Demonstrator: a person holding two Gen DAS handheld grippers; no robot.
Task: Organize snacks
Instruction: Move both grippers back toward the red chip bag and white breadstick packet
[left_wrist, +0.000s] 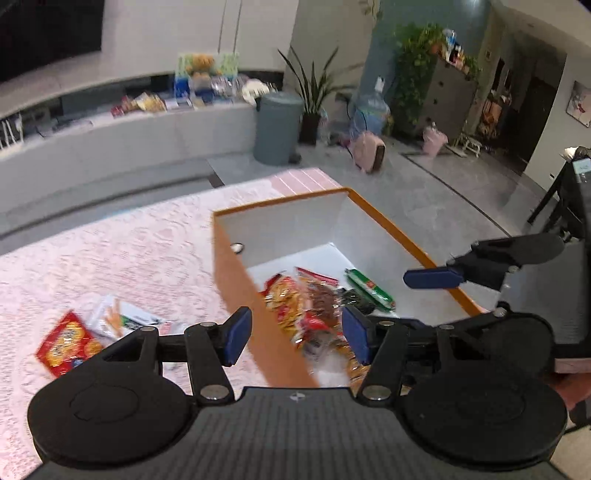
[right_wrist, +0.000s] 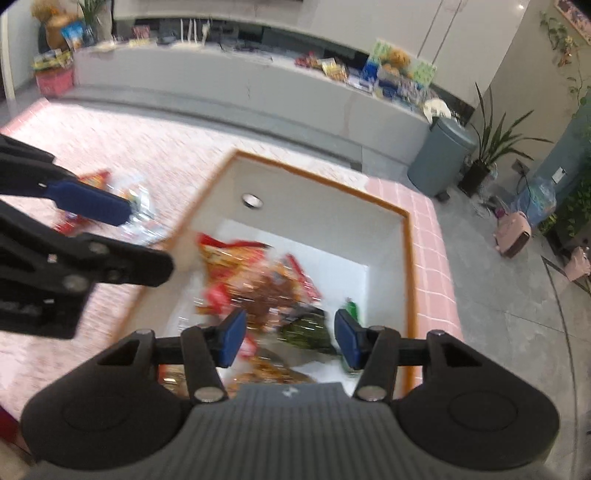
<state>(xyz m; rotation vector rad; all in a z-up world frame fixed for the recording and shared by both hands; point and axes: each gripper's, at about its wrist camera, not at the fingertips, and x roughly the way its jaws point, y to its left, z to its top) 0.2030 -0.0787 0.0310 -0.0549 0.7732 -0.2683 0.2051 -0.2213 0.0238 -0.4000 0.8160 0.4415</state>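
Grippers: you held two; your left gripper (left_wrist: 295, 338) had its jaws apart above the box's near wall, gripping nothing; your right gripper (right_wrist: 290, 339) hung over the box, jaws apart, nothing between the pads.
Box: one orange-rimmed box (left_wrist: 388, 221), white inside, on the pink tablecloth (left_wrist: 110, 251).
In the box: a blurred heap of red-orange snack packets (left_wrist: 295, 302), number unclear, plus one green packet (left_wrist: 369, 290).
Outside the box: you had two packets on the cloth, one red (left_wrist: 66, 343), one white (left_wrist: 122, 317).

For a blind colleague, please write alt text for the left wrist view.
The open left gripper hovers empty over an orange-rimmed box holding snack packets and a green packet. More packets lie on the pink tablecloth at left; the right gripper is at right.
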